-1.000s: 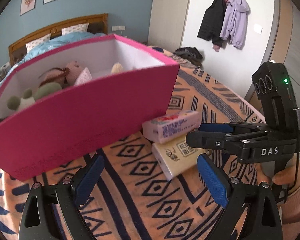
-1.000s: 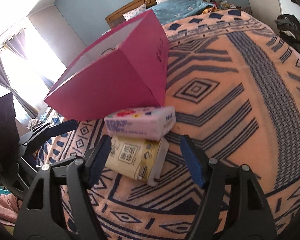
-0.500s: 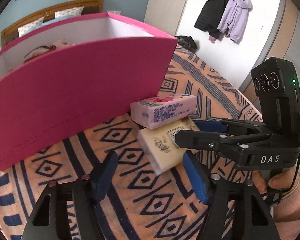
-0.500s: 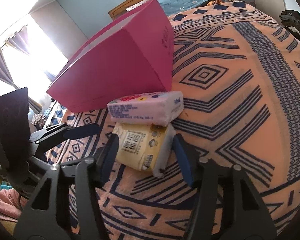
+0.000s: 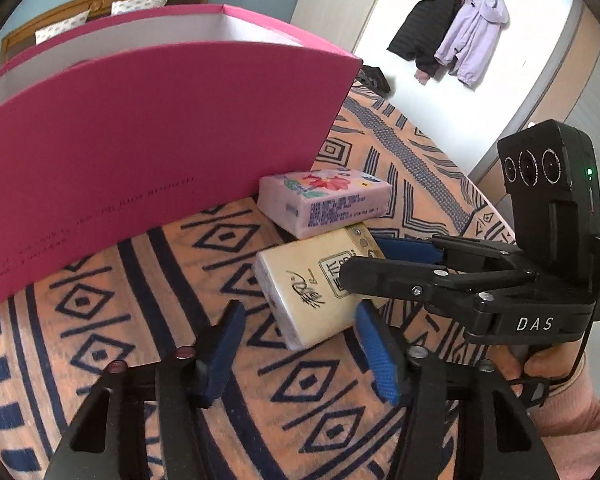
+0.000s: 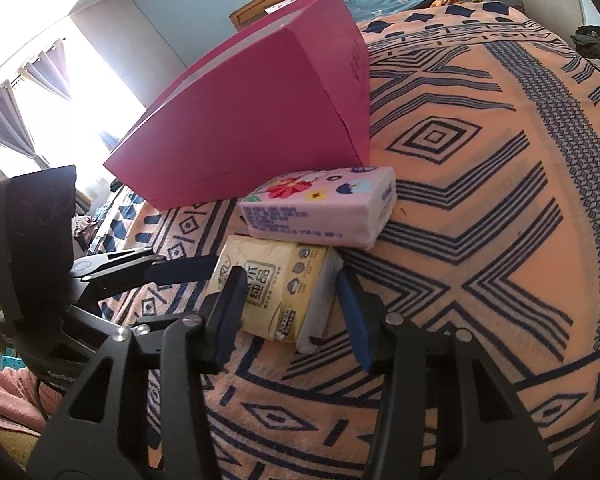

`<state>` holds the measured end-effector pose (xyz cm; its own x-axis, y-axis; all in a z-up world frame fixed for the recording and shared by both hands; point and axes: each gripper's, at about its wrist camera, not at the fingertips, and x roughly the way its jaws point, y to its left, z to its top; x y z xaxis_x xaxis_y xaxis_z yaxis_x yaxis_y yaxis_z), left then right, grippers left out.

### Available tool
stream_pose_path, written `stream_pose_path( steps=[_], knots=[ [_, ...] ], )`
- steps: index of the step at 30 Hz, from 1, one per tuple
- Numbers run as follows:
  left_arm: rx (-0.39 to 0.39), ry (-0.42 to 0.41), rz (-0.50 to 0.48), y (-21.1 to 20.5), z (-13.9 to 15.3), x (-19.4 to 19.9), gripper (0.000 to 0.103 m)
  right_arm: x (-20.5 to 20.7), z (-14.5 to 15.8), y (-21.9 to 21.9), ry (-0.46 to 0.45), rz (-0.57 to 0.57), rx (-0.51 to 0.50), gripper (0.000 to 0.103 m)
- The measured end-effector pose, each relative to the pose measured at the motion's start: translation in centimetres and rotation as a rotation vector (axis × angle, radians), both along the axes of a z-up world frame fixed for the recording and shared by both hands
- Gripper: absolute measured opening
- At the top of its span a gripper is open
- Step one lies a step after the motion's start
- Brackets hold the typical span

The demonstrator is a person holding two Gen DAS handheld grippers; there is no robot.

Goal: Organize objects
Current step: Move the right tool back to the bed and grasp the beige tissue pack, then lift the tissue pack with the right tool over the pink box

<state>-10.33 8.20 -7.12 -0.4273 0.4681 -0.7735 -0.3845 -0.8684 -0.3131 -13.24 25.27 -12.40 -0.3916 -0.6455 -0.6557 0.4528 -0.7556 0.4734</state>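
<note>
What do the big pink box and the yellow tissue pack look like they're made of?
Big pink box: apparently matte cardboard, with thin stiff walls, pink outside and white inside. Yellow tissue pack: probably soft, glossy plastic film over paper tissues; the wrapper wrinkles at its end.

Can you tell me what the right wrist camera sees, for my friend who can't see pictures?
The right gripper, its jaws just closing, straddles a yellow tissue pack on an orange patterned blanket. A pink flowery tissue pack leans on the yellow one, beside a big pink box. The left gripper reaches in from the left.
</note>
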Motion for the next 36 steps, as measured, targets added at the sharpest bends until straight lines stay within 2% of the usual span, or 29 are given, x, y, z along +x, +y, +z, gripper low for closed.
stream_pose_path(
  steps=[6,12,20,27,36],
  knots=[
    [0.028,-0.021,-0.005,-0.1,-0.1,0.1,0.040,0.4,-0.1,-0.1,-0.006,0.005,-0.008,0.049],
    [0.017,-0.010,-0.010,-0.1,-0.1,0.4,0.040,0.7,0.1,-0.4,0.009,0.007,0.001,0.044],
    [0.001,0.033,-0.019,-0.5,0.6,1.8,0.039,1.7,0.7,-1.2,0.033,0.034,0.003,0.044],
    [-0.025,0.104,-0.016,-0.6,2.2,2.9,0.040,2.4,1.8,-1.8,0.063,0.054,-0.011,0.044],
    [-0.019,0.141,-0.007,-0.8,3.4,2.9,0.039,2.9,3.2,-1.8,0.104,0.054,-0.016,0.044]
  ],
)
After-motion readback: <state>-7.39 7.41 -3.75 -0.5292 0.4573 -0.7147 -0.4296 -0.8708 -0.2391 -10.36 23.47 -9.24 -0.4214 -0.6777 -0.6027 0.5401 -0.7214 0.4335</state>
